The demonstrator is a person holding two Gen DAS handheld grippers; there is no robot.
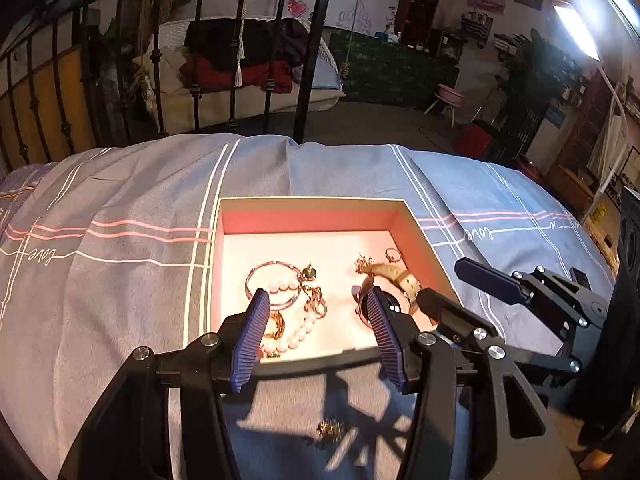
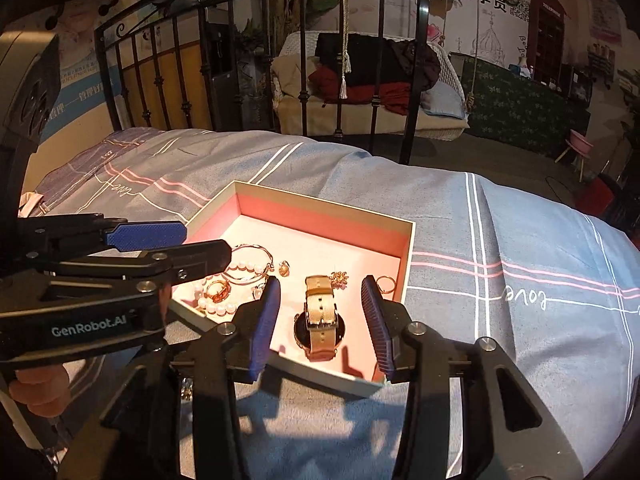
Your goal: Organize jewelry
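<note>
An open box with pink walls (image 1: 312, 216) (image 2: 320, 216) lies on the bed. Inside are a pearl bracelet (image 1: 298, 334) (image 2: 218, 306), a bangle with pearls (image 1: 276, 286) (image 2: 248, 268), gold rings (image 1: 394, 255) (image 2: 385, 283) and a watch with a tan strap (image 1: 394, 276) (image 2: 320, 312). A small gold piece (image 1: 331, 429) lies on the sheet outside the box, below my left gripper (image 1: 318, 300). That gripper is open and empty over the box's near edge. My right gripper (image 2: 320, 288) is open and empty, its fingers either side of the watch.
The bed has a blue-grey sheet with pink and white stripes (image 1: 120, 240) (image 2: 500, 240). A black iron bed frame (image 1: 312, 60) (image 2: 416, 80) stands behind it. My right gripper shows in the left wrist view (image 1: 492, 280), close beside the box.
</note>
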